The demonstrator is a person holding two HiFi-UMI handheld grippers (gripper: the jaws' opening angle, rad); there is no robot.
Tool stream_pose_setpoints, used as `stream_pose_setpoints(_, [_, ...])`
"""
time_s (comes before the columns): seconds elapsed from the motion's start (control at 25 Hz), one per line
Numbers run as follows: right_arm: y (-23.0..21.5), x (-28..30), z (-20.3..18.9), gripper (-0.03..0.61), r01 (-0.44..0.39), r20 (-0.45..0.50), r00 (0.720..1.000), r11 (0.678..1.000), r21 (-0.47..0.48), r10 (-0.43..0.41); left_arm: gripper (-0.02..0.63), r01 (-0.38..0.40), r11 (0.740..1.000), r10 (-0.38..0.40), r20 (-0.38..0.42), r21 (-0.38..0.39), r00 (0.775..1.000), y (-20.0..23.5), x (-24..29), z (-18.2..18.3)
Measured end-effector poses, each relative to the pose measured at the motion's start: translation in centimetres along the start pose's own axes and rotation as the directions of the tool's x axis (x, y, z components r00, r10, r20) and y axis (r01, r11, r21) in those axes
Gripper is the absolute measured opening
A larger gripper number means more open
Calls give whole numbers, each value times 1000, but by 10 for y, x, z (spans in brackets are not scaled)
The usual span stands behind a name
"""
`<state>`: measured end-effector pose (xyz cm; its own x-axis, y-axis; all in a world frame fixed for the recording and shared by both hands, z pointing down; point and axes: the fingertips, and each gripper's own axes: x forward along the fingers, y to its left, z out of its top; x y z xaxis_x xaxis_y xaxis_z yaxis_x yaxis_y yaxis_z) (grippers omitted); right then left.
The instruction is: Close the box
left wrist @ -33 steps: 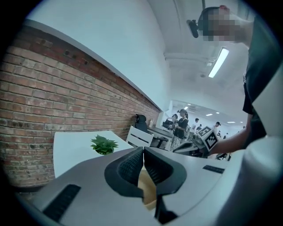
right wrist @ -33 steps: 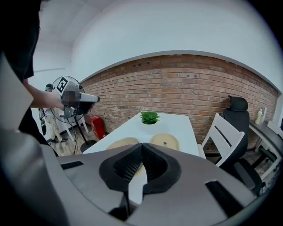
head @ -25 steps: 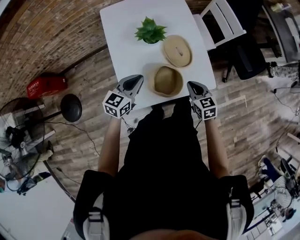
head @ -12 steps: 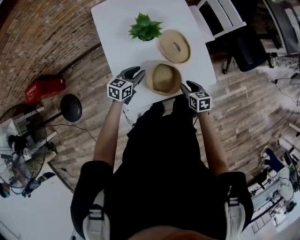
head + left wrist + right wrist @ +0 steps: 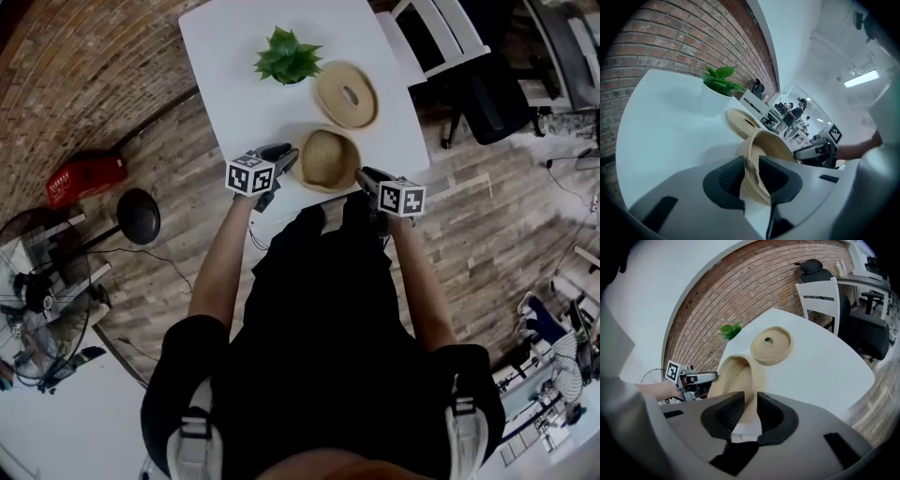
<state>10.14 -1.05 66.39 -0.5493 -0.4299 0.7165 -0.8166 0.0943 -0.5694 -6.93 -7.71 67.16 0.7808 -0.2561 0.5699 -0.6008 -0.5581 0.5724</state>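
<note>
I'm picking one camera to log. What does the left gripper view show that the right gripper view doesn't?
Only the left gripper view: people in a bright room, and the right hand-held gripper. Only the right gripper view: a white chair, a black office chair, the left hand-held gripper. Both: the rim of the woven box between that view's own closing jaws, the lid, potted plant, white table, brick wall.
</note>
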Motion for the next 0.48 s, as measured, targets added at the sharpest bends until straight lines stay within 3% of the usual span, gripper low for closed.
stream_pose_setpoints(0.08, [1, 3, 3, 63, 9, -13, 1000, 1000, -21, -9, 80, -19, 1000, 19, -8, 4, 1000, 0, -1, -4])
stream_pose_setpoints(0.24, [2, 11, 22, 52, 24, -26, 999, 995, -97, -27, 78, -56, 998, 56, 4, -37, 998, 0, -12, -14])
stream_pose_setpoints(0.48, [8, 43, 62, 36, 2, -42, 999, 974, -227, -11, 93, -70, 980, 85, 72, -185, 994, -11, -32, -44])
